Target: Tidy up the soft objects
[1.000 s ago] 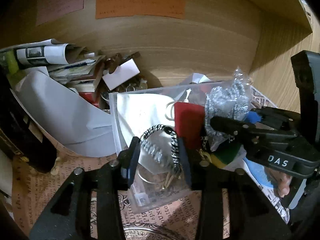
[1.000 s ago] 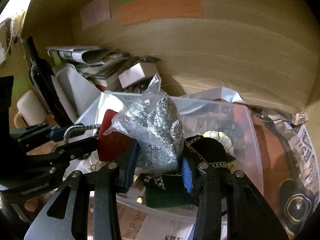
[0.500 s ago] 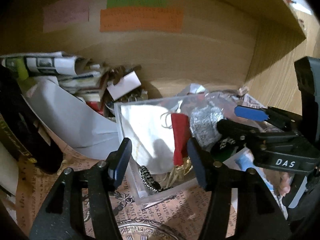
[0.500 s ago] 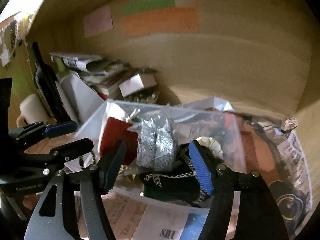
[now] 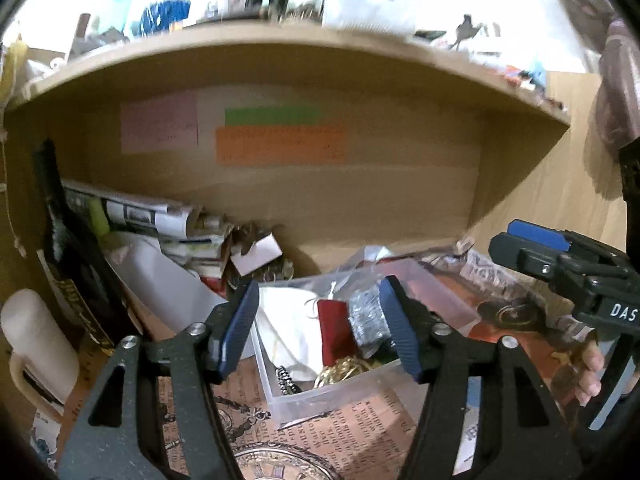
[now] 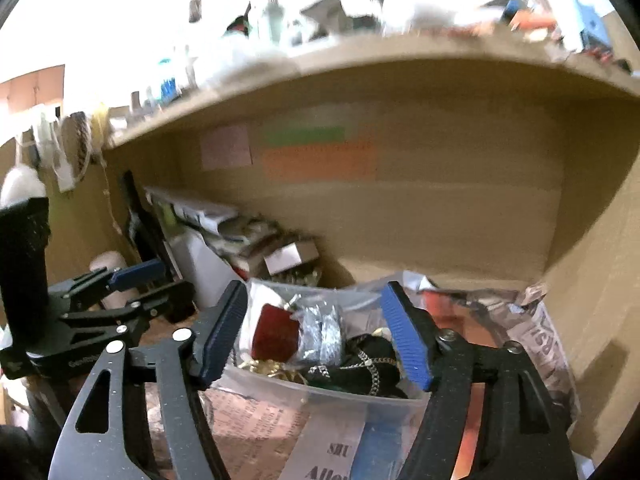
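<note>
A: What are the two hand-held grippers doing?

B: The left gripper (image 5: 318, 328) and the right gripper (image 6: 314, 332) both hang in front of a wooden shelf bay, tilted slightly downward. Each has just been spreading its jaws, and nothing sits between them now; both are released and empty. The right gripper also shows at the right edge of the left wrist view, with fingers of a hand (image 5: 588, 372) on its handle.

A: Where are the soft things?

B: In a clear plastic box (image 6: 360, 404) on the shelf floor, beyond and below both sets of blue ribbed pads, not touching them. Inside, a red pouch (image 5: 335, 334) stands upright beside a crinkled silver bundle (image 5: 366, 320) wrapped in thin clear film. To the right of those lies a dark cloth bag (image 6: 368, 360) with a pale chain draped over it. Gold-coloured trinkets (image 5: 344, 368) lie heaped at the near wall, and white paper (image 5: 288, 320) fills the left part.

A: And around the box?

B: Printed brown paper (image 5: 360, 420) lines the shelf floor. To the left leans a heap of rolled newspapers (image 5: 140, 212) and a small white carton (image 5: 256, 254). Pink, green and orange notes (image 5: 280, 144) are stuck on the smooth back panel. The upper shelf is blurred.
</note>
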A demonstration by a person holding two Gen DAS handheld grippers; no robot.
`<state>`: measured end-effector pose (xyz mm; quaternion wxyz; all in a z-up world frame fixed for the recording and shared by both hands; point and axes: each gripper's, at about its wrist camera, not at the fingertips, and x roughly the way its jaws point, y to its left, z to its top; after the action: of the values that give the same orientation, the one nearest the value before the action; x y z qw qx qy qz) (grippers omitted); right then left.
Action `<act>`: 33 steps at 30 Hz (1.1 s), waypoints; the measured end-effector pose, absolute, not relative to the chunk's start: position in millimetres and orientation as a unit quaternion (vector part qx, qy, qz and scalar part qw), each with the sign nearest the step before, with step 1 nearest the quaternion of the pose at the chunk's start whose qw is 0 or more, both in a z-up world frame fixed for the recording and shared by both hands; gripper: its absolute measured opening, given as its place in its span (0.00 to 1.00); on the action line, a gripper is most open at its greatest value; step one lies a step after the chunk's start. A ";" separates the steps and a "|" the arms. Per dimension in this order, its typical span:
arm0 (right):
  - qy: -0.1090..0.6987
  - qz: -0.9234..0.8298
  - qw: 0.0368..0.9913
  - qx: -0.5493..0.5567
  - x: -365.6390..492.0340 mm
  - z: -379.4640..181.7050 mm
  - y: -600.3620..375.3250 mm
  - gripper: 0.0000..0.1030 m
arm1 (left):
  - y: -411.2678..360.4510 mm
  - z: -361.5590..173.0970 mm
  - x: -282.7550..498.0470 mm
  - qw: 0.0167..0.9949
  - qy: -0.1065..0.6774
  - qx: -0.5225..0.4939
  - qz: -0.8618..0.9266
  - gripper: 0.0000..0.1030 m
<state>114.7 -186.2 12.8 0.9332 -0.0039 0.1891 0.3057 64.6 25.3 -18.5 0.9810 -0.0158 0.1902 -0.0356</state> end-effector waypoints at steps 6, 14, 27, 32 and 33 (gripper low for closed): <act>0.162 0.301 0.940 0.007 97.1 21.8 -195.4 0.80 | 24.2 -6.6 47.7 0.986 0.162 -0.020 -0.033 0.74; 0.150 0.300 0.942 0.007 84.2 24.7 -196.9 0.91 | 24.2 3.8 30.0 0.991 0.132 -0.024 -0.027 0.96; 0.144 0.298 0.943 0.010 78.9 24.0 -194.5 1.00 | 24.7 2.7 28.6 0.990 0.133 -0.027 -0.025 1.00; 0.142 0.299 0.943 0.010 78.6 24.3 -193.9 1.00 | 25.5 2.5 28.8 0.990 0.133 -0.026 -0.026 1.00; 0.142 0.299 0.943 0.010 78.4 24.3 -193.8 1.00 | 25.4 2.6 28.8 0.990 0.133 -0.026 -0.026 1.00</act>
<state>78.4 -193.8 24.3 0.9434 0.0101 0.1421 0.2994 28.8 25.4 2.6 0.9904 -0.0262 0.1333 -0.0260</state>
